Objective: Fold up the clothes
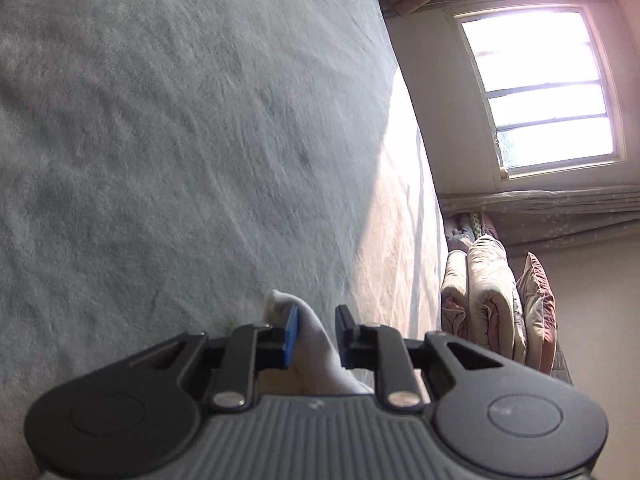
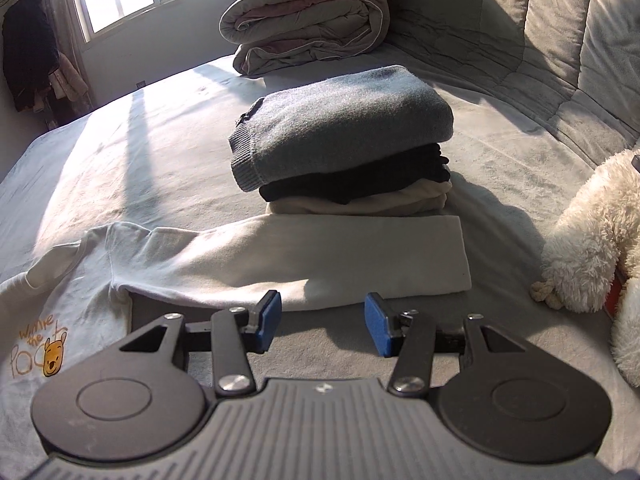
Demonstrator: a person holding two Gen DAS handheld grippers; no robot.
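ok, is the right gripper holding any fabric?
No. The right gripper is open with nothing between its pads, hovering just short of the white shirt on the bed.

Bare bed (image 2: 132, 148) left; folded stack (image 2: 344, 140) (plush toy (image 2: 592, 240) right) blocks ahead.

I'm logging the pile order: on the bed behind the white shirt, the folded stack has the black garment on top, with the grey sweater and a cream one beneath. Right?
Not quite. The right wrist view shows the grey sweater on top of the stack; the black garment lies under it and the cream one at the bottom, behind the white shirt.
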